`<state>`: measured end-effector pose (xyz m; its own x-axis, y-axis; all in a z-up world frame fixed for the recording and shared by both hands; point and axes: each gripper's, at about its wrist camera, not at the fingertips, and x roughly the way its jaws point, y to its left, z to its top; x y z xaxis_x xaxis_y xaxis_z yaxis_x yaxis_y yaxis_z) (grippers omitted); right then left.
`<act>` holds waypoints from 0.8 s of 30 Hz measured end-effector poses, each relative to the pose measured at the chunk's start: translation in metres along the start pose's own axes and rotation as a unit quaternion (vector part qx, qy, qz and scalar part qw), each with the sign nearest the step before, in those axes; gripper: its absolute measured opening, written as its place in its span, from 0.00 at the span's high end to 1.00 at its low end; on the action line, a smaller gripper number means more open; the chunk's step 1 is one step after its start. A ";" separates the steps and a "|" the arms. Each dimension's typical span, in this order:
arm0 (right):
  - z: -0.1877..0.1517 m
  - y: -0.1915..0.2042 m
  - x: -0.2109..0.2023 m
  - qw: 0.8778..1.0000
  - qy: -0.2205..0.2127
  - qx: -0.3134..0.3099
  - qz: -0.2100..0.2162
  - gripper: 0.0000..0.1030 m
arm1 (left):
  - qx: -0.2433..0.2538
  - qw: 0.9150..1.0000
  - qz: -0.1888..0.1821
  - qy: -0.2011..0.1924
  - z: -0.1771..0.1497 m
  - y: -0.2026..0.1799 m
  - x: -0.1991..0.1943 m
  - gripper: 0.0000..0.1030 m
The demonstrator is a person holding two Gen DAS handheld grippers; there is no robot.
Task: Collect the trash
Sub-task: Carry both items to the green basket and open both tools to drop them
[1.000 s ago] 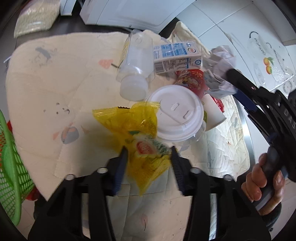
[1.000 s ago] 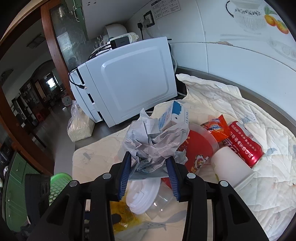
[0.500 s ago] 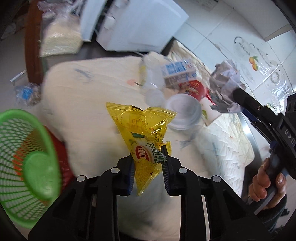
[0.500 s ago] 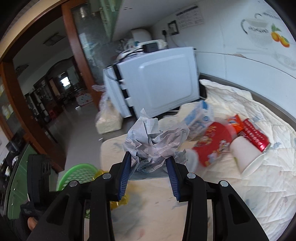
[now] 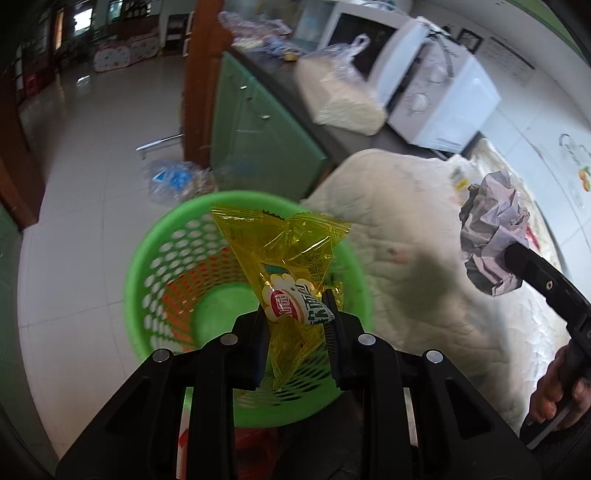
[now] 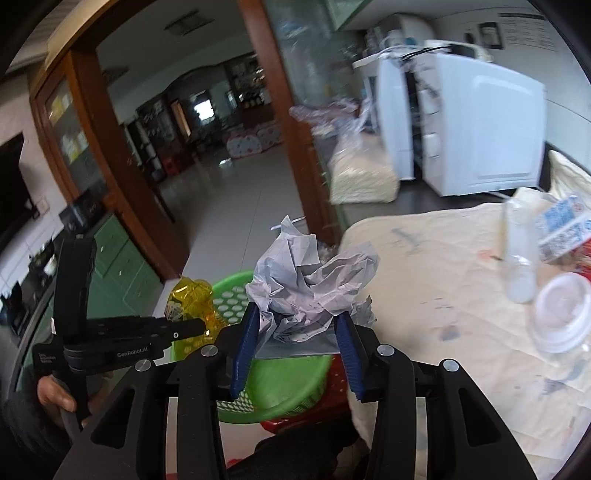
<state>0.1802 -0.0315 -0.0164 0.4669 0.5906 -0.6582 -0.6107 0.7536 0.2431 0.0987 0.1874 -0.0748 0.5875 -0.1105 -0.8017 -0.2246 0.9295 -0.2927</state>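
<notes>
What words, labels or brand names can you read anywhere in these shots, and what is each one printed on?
"GenRobot.AI": white print on the left gripper body, seen from the right wrist view.
Yellow snack wrapper: a red logo and Chinese characters, not legible enough to quote.
Blue and white carton: print blurred, unreadable.
Crumpled paper: faint marks, unreadable.
Wall notices: too small to read.

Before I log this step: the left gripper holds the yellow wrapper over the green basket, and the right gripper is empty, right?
Not quite. The right gripper is not empty: it is shut on a paper ball, as the right wrist view shows. The left gripper does hold the yellow wrapper over the green basket.
</notes>
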 end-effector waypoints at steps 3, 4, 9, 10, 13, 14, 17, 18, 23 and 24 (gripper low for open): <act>-0.007 0.015 0.031 0.999 0.029 -0.005 0.016 0.58 | -0.022 1.000 0.013 0.010 -0.006 0.021 0.006 0.70; -0.010 0.020 0.041 0.999 0.039 -0.005 0.024 0.57 | -0.029 0.999 0.017 0.012 -0.007 0.026 0.008 0.68; -0.019 0.035 0.068 0.998 0.056 -0.007 0.040 0.41 | -0.045 0.999 0.029 0.010 -0.012 0.048 0.009 0.45; -0.020 0.037 0.070 0.997 0.056 -0.006 0.044 0.37 | -0.047 0.998 0.033 0.009 -0.012 0.051 0.009 0.42; -0.022 0.046 0.071 0.998 0.048 -0.005 0.050 0.28 | -0.051 0.998 0.042 0.002 -0.012 0.057 0.006 0.29; -0.025 0.045 0.069 0.998 0.046 -0.006 0.046 0.28 | -0.052 0.998 0.045 -0.001 -0.012 0.059 0.006 0.26; -0.024 0.042 0.055 0.999 0.032 -0.002 0.040 0.26 | -0.052 0.998 0.046 -0.003 -0.010 0.062 0.003 0.23; -0.023 0.038 0.049 0.999 0.025 0.001 0.034 0.24 | -0.050 0.998 0.046 -0.005 -0.009 0.060 0.002 0.23; -0.024 0.010 0.014 1.000 -0.004 0.023 -0.006 0.22 | -0.032 0.998 0.044 -0.013 -0.006 0.046 0.000 0.20; -0.025 0.003 0.004 0.999 -0.010 0.030 -0.016 0.22 | -0.029 0.999 0.041 -0.013 -0.005 0.043 0.001 0.19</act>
<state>0.1645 -0.0342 -0.0364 0.4981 0.5712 -0.6524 -0.5568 0.7875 0.2644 0.0853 0.2252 -0.0905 0.5852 -0.0240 -0.8105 -0.3177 0.9129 -0.2563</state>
